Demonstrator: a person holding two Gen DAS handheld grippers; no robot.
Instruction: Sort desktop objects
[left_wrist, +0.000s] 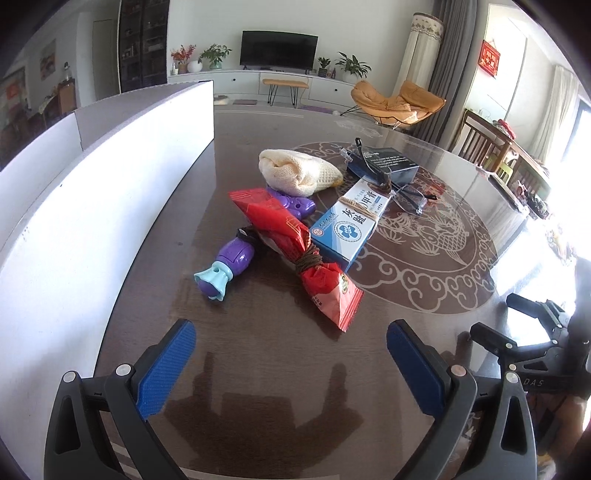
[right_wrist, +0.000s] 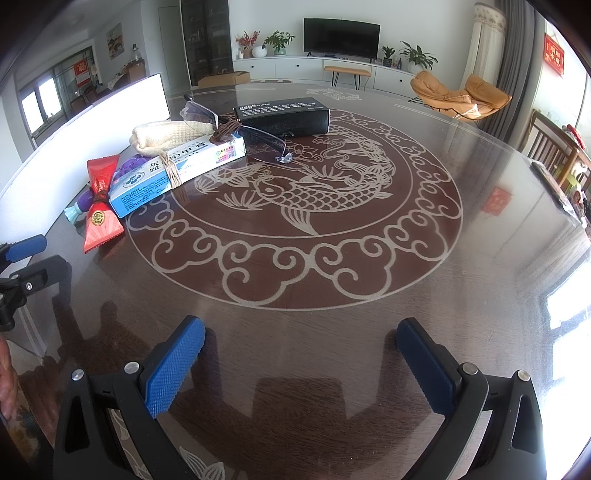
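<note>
Red packet (left_wrist: 295, 254) beyond spread jaws

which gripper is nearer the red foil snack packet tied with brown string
Left. The left gripper sits open just short of the red foil snack packet, which lies straight ahead. The right gripper, also open, is farther off, with the packet away to its left.

Strong daylight enters from the right of the worktop (right_wrist: 480, 221), where the picture overexposes to white. The glossy surface carries broad glare and soft reflections of the fingers (right_wrist: 173, 365). Fisheye distortion bends straight lines toward the edges; the corners vignette to black. Focus is sharp throughout.
</note>
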